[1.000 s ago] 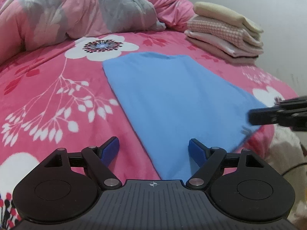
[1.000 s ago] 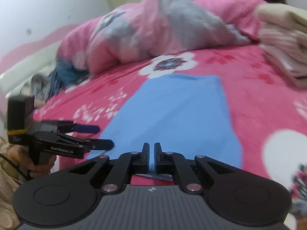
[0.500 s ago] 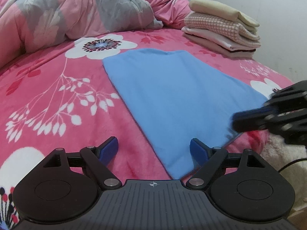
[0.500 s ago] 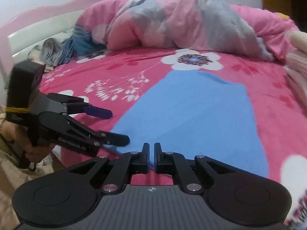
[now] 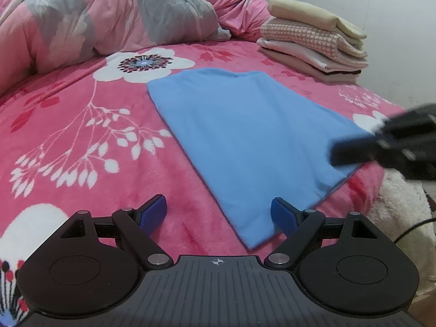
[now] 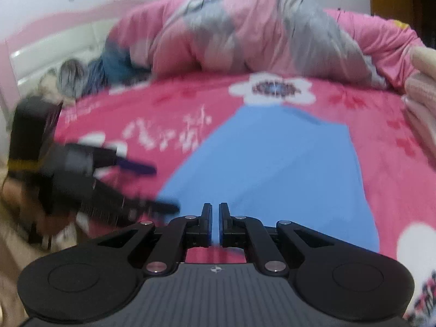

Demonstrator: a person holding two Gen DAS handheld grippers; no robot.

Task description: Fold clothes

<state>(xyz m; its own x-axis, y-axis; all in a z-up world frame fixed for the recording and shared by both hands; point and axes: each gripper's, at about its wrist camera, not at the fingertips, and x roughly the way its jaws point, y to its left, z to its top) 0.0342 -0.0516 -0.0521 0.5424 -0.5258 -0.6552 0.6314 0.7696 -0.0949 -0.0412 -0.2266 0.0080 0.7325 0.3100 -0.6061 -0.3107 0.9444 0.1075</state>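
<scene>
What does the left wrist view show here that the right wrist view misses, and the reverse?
Only the left wrist view shows the whole stack of folded clothes sharply and the left gripper open at the near corner. Only the right wrist view shows the right gripper shut on the blue cloth's near edge. Both show the cloth, quilt and floral bedspread.

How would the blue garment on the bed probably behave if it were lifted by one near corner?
The blue garment lies flat, following the blanket, so it would probably drape limply. It looks thin, likely light. Its matte surface suggests it would not slip easily from the left gripper.
</scene>
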